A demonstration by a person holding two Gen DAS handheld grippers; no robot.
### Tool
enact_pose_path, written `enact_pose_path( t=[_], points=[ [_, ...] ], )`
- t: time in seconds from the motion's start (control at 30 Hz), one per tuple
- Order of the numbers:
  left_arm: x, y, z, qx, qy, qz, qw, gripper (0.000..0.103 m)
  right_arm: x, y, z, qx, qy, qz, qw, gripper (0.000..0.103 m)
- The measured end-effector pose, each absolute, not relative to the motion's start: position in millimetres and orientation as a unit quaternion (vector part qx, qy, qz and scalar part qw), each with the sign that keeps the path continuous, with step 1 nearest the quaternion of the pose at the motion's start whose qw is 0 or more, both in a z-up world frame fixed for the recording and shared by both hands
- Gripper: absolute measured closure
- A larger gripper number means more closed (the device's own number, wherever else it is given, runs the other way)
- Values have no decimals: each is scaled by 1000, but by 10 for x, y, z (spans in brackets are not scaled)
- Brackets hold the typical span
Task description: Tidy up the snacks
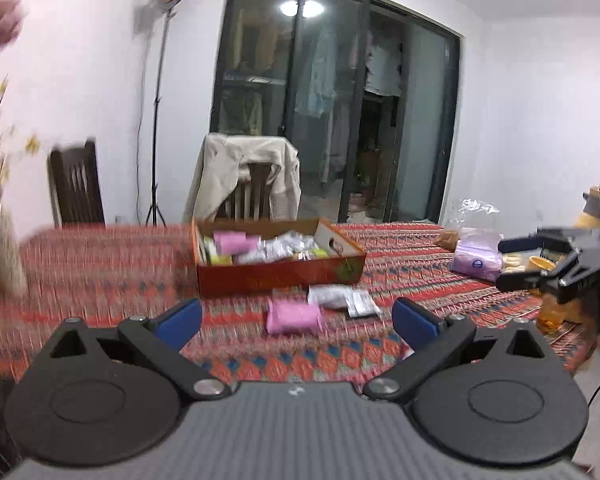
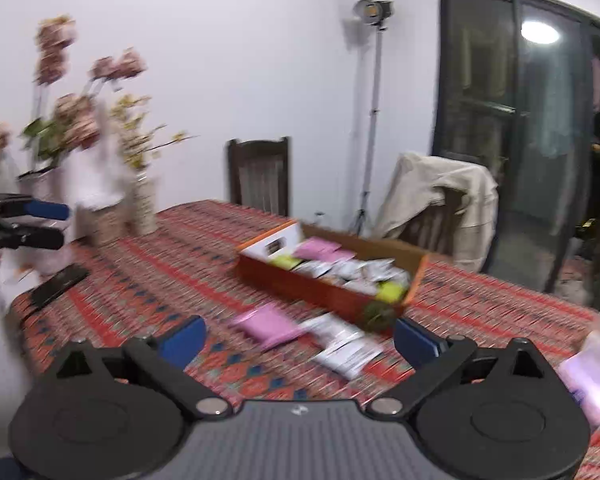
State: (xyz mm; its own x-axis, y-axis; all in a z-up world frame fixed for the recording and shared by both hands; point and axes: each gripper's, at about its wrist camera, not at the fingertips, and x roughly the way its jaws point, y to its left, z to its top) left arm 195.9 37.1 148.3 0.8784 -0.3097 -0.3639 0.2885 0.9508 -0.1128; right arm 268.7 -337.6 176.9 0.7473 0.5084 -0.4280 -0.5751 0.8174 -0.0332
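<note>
A red cardboard box (image 1: 284, 274) (image 2: 320, 288) holding several pink, white and yellow-green snack packets stands on the patterned tablecloth. In front of it lie a pink packet (image 1: 294, 318) (image 2: 268, 326) and white packets (image 1: 342, 298) (image 2: 346, 346). My left gripper (image 1: 298, 318) is open and empty, hovering just short of the pink packet. My right gripper (image 2: 298, 340) is open and empty above the loose packets. Each gripper shows in the other's view: the right (image 1: 508, 264) at the right edge, the left (image 2: 54, 224) at the left edge.
A purple tissue pack (image 1: 478, 260) and plastic bags with food sit at the table's right end. Vases of flowers (image 2: 144, 200) and a dark flat object (image 2: 58, 284) stand at the left end. Chairs (image 1: 252, 192) line the far side.
</note>
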Motion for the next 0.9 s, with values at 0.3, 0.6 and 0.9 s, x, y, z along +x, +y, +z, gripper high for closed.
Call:
enact_pose_path(
  t=[0.3,0.6,0.9],
  points=[
    [1837,350,521,-47,249,-132,958,0,2373,-3245,910,-54,221,302,926,0],
    [2161,329,434,-57,274,-134,951,0,2555,-3254,404,-33,269,268,925,0],
    [2687,115,433,-27,299,-140,944,0,2906,-3303,327,-20,285,265,921,0]
  ],
)
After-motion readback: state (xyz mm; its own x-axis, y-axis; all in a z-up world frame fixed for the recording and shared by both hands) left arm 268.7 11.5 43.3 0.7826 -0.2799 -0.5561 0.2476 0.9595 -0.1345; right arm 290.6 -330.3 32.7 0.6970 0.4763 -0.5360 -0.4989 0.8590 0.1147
